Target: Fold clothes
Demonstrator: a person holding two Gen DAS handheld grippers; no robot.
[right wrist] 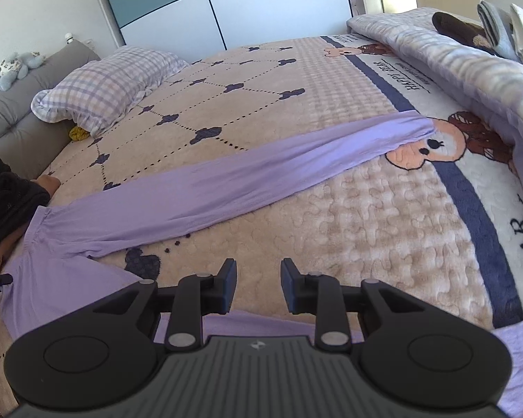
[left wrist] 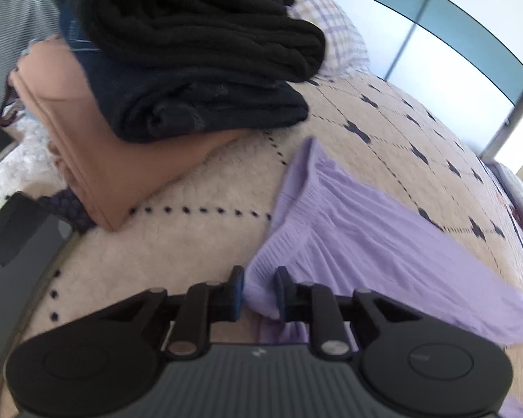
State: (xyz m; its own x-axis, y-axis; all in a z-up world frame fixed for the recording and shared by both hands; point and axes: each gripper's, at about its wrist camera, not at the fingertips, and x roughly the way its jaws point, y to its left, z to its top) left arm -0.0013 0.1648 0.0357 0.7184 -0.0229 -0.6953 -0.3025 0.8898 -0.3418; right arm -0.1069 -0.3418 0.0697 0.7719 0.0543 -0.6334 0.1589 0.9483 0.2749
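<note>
A long purple garment (left wrist: 348, 230) lies spread over the bedspread (left wrist: 198, 244), its gathered waistband end toward me in the left wrist view. My left gripper (left wrist: 259, 291) is shut on a bunched corner of that end, and the cloth fills the narrow gap between its pads. In the right wrist view the same purple garment (right wrist: 209, 188) stretches as a narrow band across the bed to the bear print. My right gripper (right wrist: 258, 285) hangs open over bare bedspread (right wrist: 348, 226), nothing between its fingers, with a purple edge just beneath its body.
A stack of folded clothes sits left of the garment: black knit (left wrist: 191, 24) on navy (left wrist: 198, 104) on a pink-brown piece (left wrist: 69, 132). A checked pillow (right wrist: 104, 83) and grey headboard (right wrist: 17, 111) lie beyond. A rolled blanket (right wrist: 436, 45) borders the bed's right side.
</note>
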